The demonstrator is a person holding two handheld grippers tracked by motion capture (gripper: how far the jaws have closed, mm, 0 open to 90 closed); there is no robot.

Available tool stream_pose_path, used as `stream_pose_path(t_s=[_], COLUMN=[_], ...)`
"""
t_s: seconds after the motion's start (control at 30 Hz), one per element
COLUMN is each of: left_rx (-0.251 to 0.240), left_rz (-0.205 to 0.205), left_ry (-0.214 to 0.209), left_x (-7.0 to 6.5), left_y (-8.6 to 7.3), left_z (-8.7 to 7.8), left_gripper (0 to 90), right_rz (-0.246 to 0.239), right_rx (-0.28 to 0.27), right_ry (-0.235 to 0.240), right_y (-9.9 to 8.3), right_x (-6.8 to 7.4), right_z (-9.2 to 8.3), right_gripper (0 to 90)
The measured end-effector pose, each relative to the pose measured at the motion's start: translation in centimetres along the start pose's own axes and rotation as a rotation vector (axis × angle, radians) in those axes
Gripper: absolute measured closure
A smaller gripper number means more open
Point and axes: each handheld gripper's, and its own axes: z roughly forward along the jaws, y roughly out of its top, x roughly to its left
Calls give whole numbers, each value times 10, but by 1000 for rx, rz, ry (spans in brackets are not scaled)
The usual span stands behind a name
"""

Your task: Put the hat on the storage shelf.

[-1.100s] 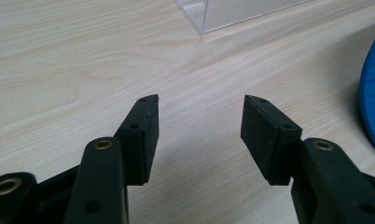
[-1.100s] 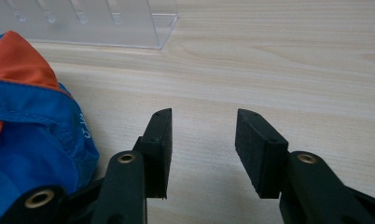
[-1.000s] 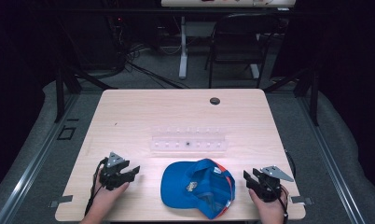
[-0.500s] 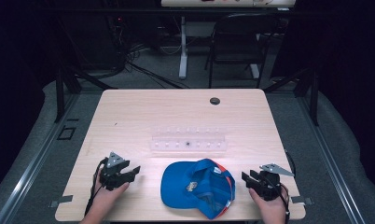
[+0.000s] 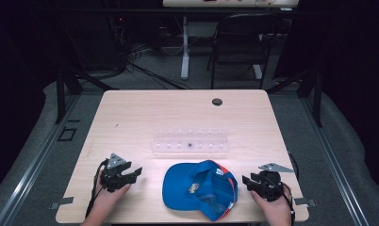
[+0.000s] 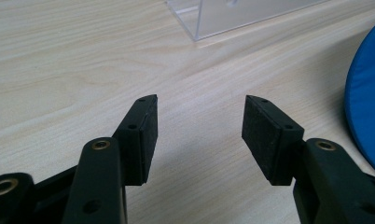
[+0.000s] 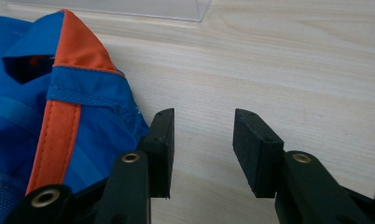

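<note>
Both the left gripper (image 5: 136, 172) and right gripper (image 5: 245, 180) sit parted and empty, so the floppy blue-and-orange fabric cap (image 5: 200, 188) could bunch and slip if pinched shallowly.

No lettering, number or brand name can be read anywhere on the scene. A small pale emblem sits on the front of the blue cap (image 5: 200, 189) lying on the table (image 5: 131, 117), but in the high view it is too small and blurred to make out as words or a logo. The clear plastic rack (image 5: 191, 140) behind the cap carries no legible marking.
</note>
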Motion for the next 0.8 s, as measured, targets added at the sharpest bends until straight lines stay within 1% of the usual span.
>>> stream_pose_path(t_s=[0.03, 0.17, 0.2, 0.27, 0.33, 0.37, 0.4, 0.5, 0.53, 0.57, 0.6, 0.67, 0.7, 0.8], left_rx=[-1, -4, -5, -2, -2, -2, -2, 1, 2, 2, 1, 2, 2, 3], left_rz=[1, -4, -4, -3, -4, -4, -3, -3, 1, 1, 3, 2, 3, 3], left_ry=[-1, 4, 4, 7, 6, 6, 8, 7, 6, 6, 6, 5, 5, 5], left_x=[0, 0, 0, 0, 0, 0, 0, 0, -1, -1, -1, -1, -1, -1], left_y=[0, 0, 0, 0, 0, 0, 0, 0, 0, 0, 0, 0, 0, 0], left_z=[0, -1, -1, -1, 0, 0, 0, 0, 0, 0, 0, 0, 0, 0], left_gripper=[461, 462, 462, 462, 462, 462, 462, 462, 462, 462, 462, 462, 462, 462], right_rz=[4, 8, 17, 26, 25, 25, 13, 9, 5, 5, 11, 11, 20, 27], right_rx=[-2, -1, -4, 14, 27, 27, 37, 45, 62, 62, 82, 90, 95, 108], right_ry=[-6, -8, -4, 25, 35, 35, 35, 33, 38, 38, 49, 50, 58, 90], right_y=[1, 6, 7, 11, 13, 13, 16, 18, 21, 21, 23, 24, 25, 28], right_x=[1, 1, 1, 1, 2, 2, 3, 4, 4, 4, 5, 4, 4, 2], right_z=[-1, -4, -5, -7, -8, -8, -11, -13, -15, -15, -17, -18, -19, -21], right_gripper=[593, 588, 587, 584, 583, 583, 580, 577, 580, 580, 582, 576, 579, 579])
